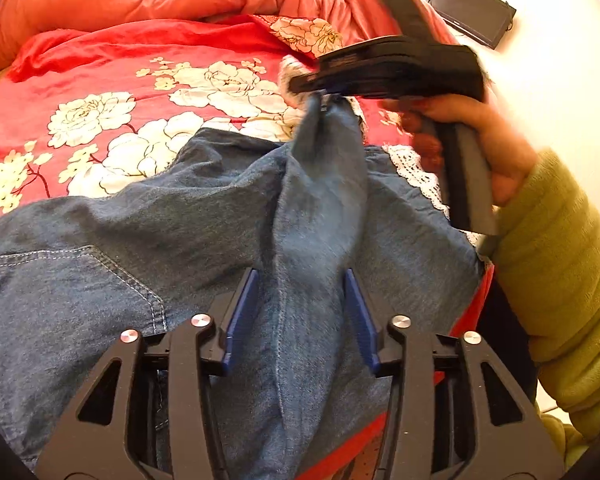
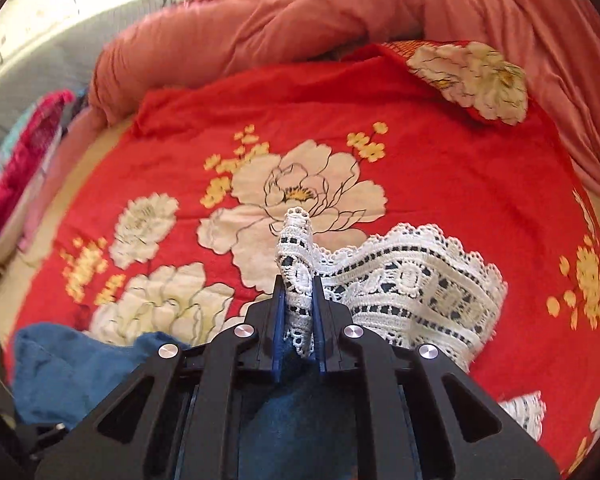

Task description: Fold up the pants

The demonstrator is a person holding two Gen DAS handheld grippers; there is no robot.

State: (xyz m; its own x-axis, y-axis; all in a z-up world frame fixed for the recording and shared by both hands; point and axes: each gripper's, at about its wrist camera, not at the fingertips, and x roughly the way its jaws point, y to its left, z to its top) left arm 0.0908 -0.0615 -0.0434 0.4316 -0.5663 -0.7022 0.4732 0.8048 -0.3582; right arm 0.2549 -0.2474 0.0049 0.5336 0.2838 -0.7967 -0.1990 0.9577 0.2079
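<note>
Blue denim pants [image 1: 148, 240] with a white lace hem [image 2: 416, 280] lie on a red floral bedspread [image 1: 112, 80]. My left gripper [image 1: 302, 280] is open, its blue pads either side of a raised ridge of denim. My right gripper [image 2: 297, 284] is shut on the lace hem of one leg and holds it lifted above the bed. It also shows in the left wrist view [image 1: 328, 100], pulling the denim up into a peak. A back pocket [image 1: 60, 280] shows at the left.
A bunched salmon-pink quilt [image 2: 300, 12] lies along the far side of the bed. Pink clothes [image 2: 20, 168] sit at the left edge. A dark screen [image 1: 472, 10] is on the white wall. The person's green sleeve [image 1: 560, 272] is at the right.
</note>
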